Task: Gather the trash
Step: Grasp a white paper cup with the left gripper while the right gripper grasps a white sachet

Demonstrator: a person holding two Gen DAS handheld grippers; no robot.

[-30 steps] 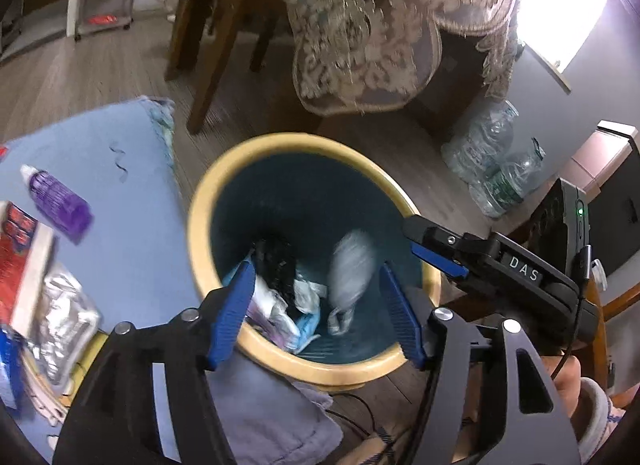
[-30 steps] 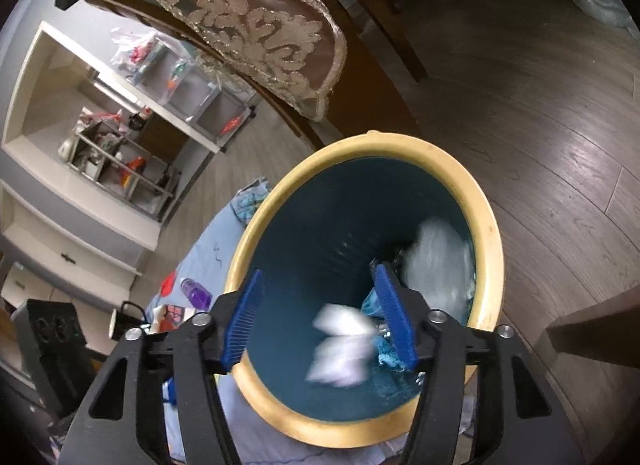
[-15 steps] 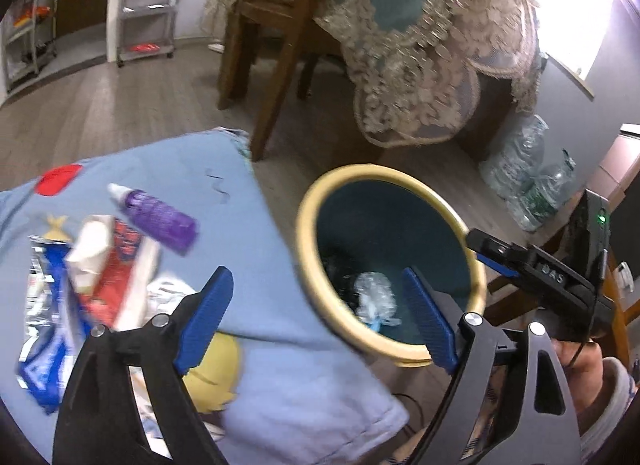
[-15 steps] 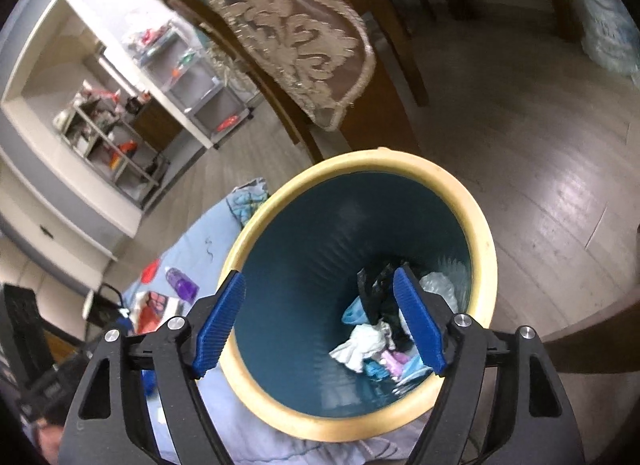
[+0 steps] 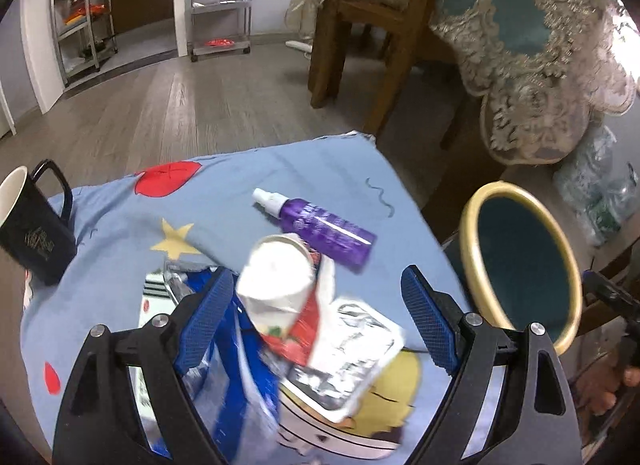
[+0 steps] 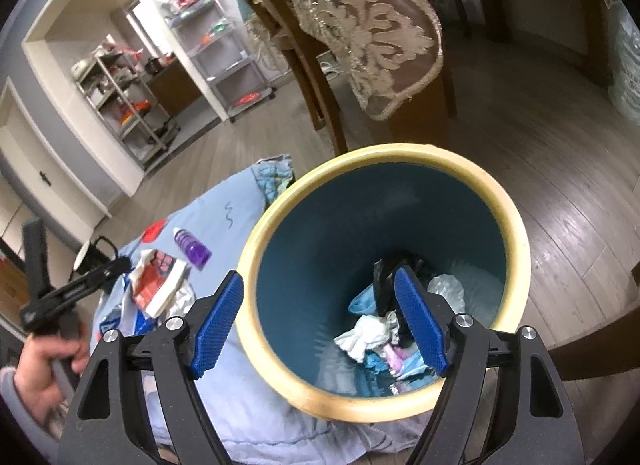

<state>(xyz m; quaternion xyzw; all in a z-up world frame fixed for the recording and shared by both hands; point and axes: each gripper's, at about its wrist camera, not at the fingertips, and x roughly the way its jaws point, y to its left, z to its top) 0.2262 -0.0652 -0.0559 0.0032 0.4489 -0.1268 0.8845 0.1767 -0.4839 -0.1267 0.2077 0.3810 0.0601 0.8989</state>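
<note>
Step, I'd say: next pickup. Left gripper (image 5: pixel 316 317) wide open, empty, over crumpled cup (image 5: pixel 278 275) on desk (image 5: pixel 224 193); needs lowering, closing. Right gripper (image 6: pixel 320 321) open, empty over bin (image 6: pixel 400 157).

Hidden, cropped and blurred parts

The litter pile (image 5: pixel 304 329) on the cloth is motion-blurred, its print unreadable. The mug (image 5: pixel 32 233) is cut by the left edge. The bin (image 5: pixel 520 265) hides its floor from the left wrist view; in the right wrist view the right gripper's fingers (image 6: pixel 420 325) cover part of the trash (image 6: pixel 384 329) inside.
</note>
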